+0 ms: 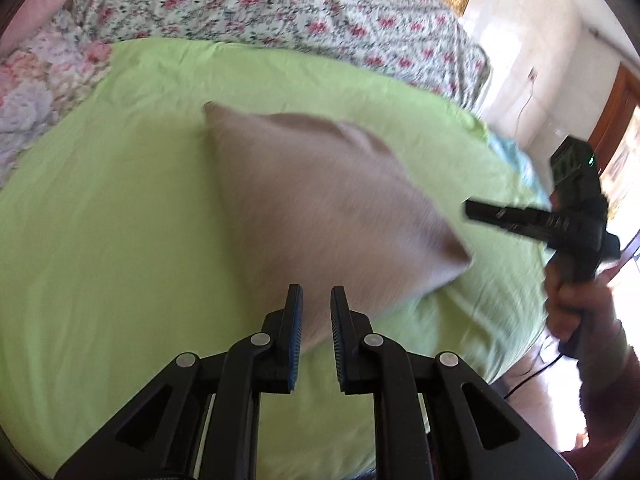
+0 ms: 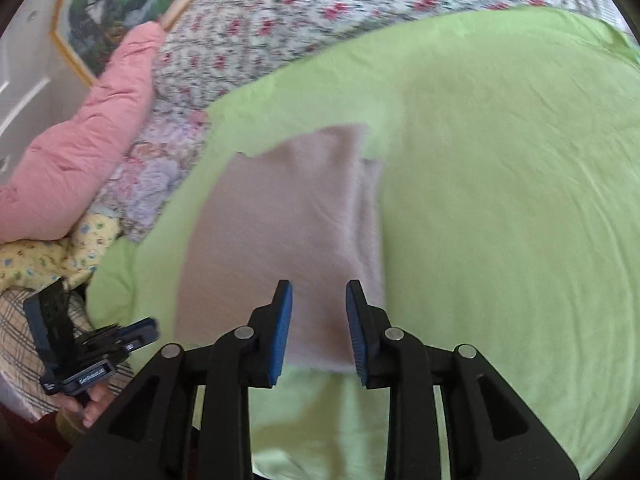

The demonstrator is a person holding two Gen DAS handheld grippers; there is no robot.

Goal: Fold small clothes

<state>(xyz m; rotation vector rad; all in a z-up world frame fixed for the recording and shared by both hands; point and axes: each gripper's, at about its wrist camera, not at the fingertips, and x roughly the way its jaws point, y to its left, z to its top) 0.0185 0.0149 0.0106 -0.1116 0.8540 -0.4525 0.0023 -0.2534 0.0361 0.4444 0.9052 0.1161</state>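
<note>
Cloth (image 2: 280,236), beige and folded into a blurred rectangle, lies mid-frame on the green sheet (image 2: 500,200). Left gripper (image 1: 316,300) and right gripper (image 2: 318,292) hover with jaws spread, empty.

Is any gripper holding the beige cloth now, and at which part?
Nothing is held. The left gripper and right gripper are open, above the beige cloth.

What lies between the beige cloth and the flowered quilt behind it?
Only bare green sheet separates the beige cloth from the flowered quilt; both wrist views show this.
</note>
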